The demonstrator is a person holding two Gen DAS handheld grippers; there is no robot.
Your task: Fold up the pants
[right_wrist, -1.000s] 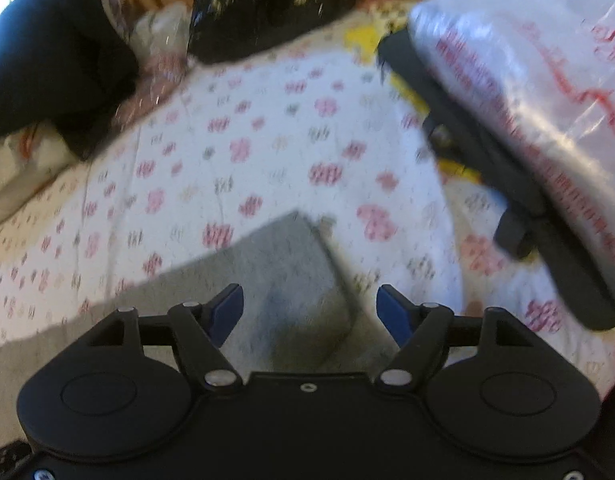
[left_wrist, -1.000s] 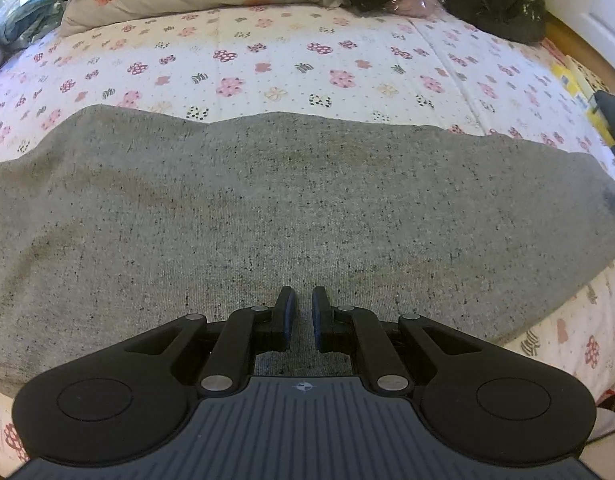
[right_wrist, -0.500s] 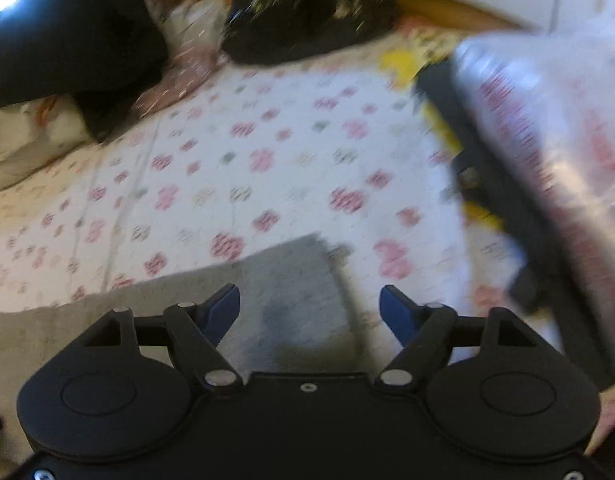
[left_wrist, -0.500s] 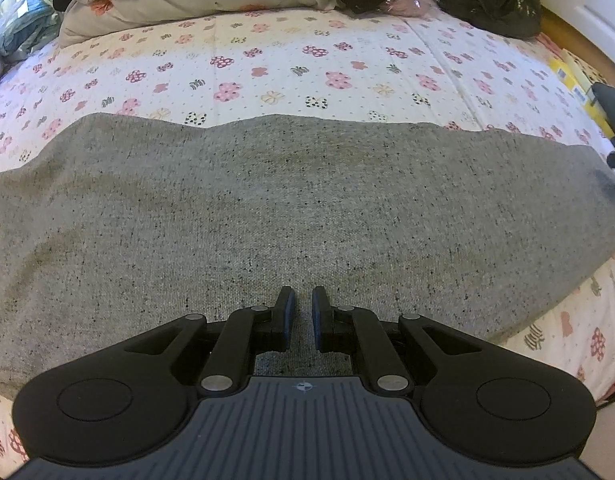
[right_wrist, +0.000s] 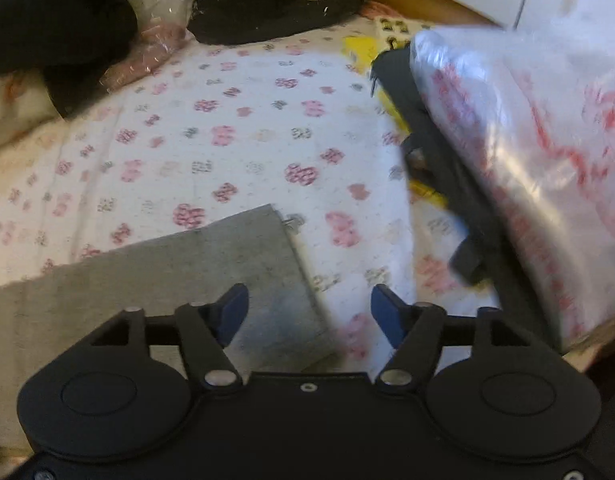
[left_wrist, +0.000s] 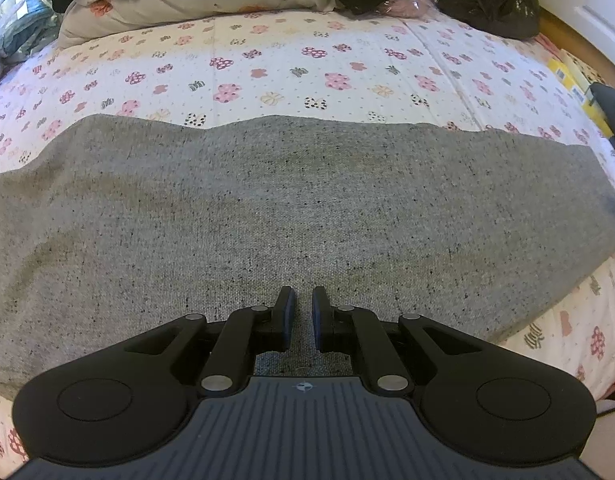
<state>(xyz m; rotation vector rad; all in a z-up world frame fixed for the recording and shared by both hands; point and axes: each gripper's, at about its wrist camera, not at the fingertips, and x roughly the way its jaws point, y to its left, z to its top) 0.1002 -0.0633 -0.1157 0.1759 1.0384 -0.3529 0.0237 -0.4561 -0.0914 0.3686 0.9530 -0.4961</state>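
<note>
While the left gripper (left_wrist: 303, 312) is sitting almost shut above the gray pants (left_wrist: 291, 208) on the flowery bed sheet (left_wrist: 275, 72), it is pinching nothing. The right gripper (right_wrist: 307, 314) has just been opening wide, nothing between its jaws, over the pant end (right_wrist: 267, 264); grabbing late, it could be missing that corner and making a crooked fold.

No readable text

Red printing is showing on the clear plastic bag (right_wrist: 527, 152) in the right wrist view, but blur is making it illegible. A small round mark (left_wrist: 303, 387) is sitting on the left gripper's ribbed body, too small to read. Nothing else is bearing lettering.
</note>
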